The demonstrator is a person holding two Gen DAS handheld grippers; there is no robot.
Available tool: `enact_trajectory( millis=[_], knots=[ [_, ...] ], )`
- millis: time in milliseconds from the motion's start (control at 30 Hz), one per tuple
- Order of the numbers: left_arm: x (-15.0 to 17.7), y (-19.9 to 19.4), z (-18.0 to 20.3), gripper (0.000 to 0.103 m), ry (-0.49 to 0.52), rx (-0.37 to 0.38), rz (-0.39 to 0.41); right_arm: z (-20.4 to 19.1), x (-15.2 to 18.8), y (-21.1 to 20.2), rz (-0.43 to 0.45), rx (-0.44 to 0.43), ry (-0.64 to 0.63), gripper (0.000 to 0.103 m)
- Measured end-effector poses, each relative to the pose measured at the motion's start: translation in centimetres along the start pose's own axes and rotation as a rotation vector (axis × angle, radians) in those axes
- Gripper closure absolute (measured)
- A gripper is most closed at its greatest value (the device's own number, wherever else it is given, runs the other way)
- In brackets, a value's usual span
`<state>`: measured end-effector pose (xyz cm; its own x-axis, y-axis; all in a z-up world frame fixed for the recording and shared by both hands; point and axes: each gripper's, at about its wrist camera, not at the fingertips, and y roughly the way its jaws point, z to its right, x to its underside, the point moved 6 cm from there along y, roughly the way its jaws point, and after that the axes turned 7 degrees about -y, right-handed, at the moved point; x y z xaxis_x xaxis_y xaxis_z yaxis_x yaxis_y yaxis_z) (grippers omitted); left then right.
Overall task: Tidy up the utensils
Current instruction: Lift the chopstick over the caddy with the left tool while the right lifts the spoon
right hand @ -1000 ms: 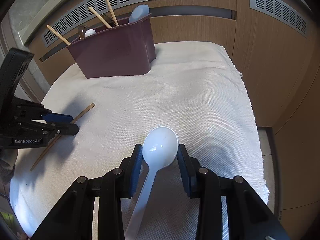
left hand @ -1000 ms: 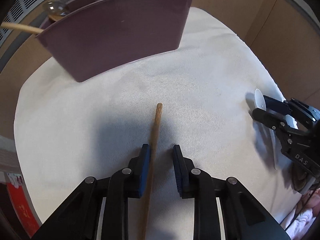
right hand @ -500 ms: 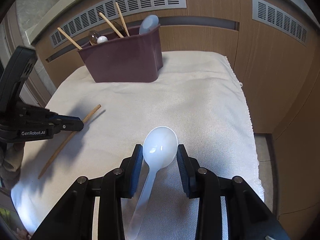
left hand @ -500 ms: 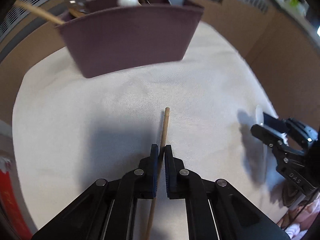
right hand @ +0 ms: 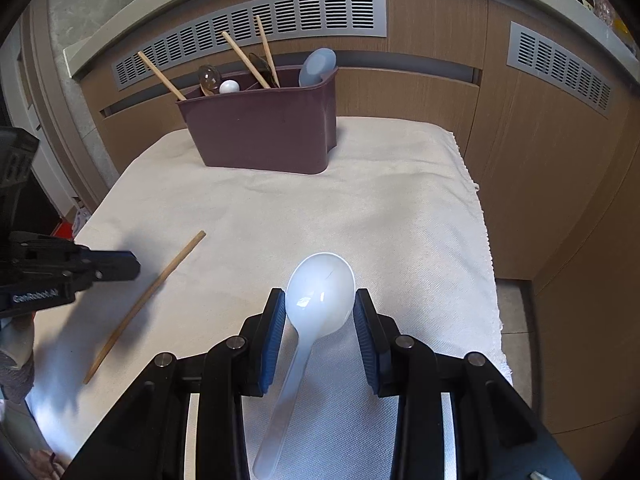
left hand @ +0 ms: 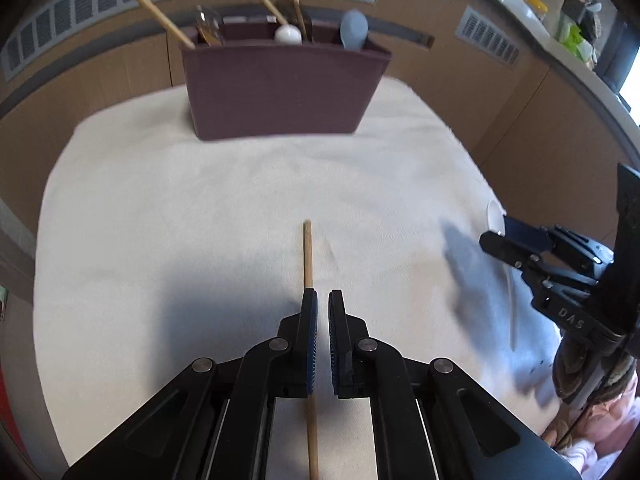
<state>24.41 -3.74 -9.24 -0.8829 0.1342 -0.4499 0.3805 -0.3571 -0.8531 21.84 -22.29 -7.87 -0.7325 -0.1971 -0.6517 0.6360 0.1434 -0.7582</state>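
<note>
A wooden chopstick (left hand: pixel 307 252) lies on the white cloth; it also shows in the right wrist view (right hand: pixel 148 300). My left gripper (left hand: pixel 323 300) is raised above it, its jaws nearly closed with nothing between them. My right gripper (right hand: pixel 320 300) is shut on the bowl of a white plastic spoon (right hand: pixel 320 292) and holds it above the cloth. A maroon utensil holder (left hand: pixel 280 92) stands at the back of the table, also in the right wrist view (right hand: pixel 264 128), with several chopsticks and spoons in it.
The white cloth (right hand: pixel 380 208) covers the table; its right edge drops off beside wooden cabinet panels (right hand: pixel 560 160). A vent grille (right hand: pixel 256 20) runs behind the holder.
My left gripper closed and lifted away from the chopstick, which stays on the cloth. My right gripper rose with the spoon. Both views tilted up toward the holder.
</note>
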Motion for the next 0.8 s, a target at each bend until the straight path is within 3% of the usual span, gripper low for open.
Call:
enact_trajectory(
  millis=[233, 467, 600, 667, 733, 800],
  knots=[
    [-0.6, 3.5, 0.0, 0.095, 0.027, -0.067, -0.126, -0.1, 0.6, 0.4, -0.013, -0.015, 0.002, 0.07],
    [-2.4, 5.7, 1.0, 0.096, 0.074, -0.092, -0.186, -0.2, 1.4, 0.7, -0.023, -0.031, 0.015, 0.07],
    [-1.7, 5.4, 1.8, 0.097, 0.117, -0.136, -0.117, -0.1, 1.5, 0.6, -0.018, -0.033, 0.033, 0.07],
    [-1.0, 4.5, 1.6, 0.097, 0.043, -0.084, -0.059, -0.1, 1.4, 0.2, -0.009, -0.025, 0.028, 0.07],
    [0.1, 2.2, 1.3, 0.097, -0.072, 0.021, 0.032, -0.1, 1.3, -0.5, 0.008, -0.006, 0.011, 0.07],
    [0.8, -0.2, 0.9, 0.097, -0.136, 0.055, 0.136, -0.1, 1.1, -0.9, 0.013, 0.011, -0.001, 0.07]
  ],
)
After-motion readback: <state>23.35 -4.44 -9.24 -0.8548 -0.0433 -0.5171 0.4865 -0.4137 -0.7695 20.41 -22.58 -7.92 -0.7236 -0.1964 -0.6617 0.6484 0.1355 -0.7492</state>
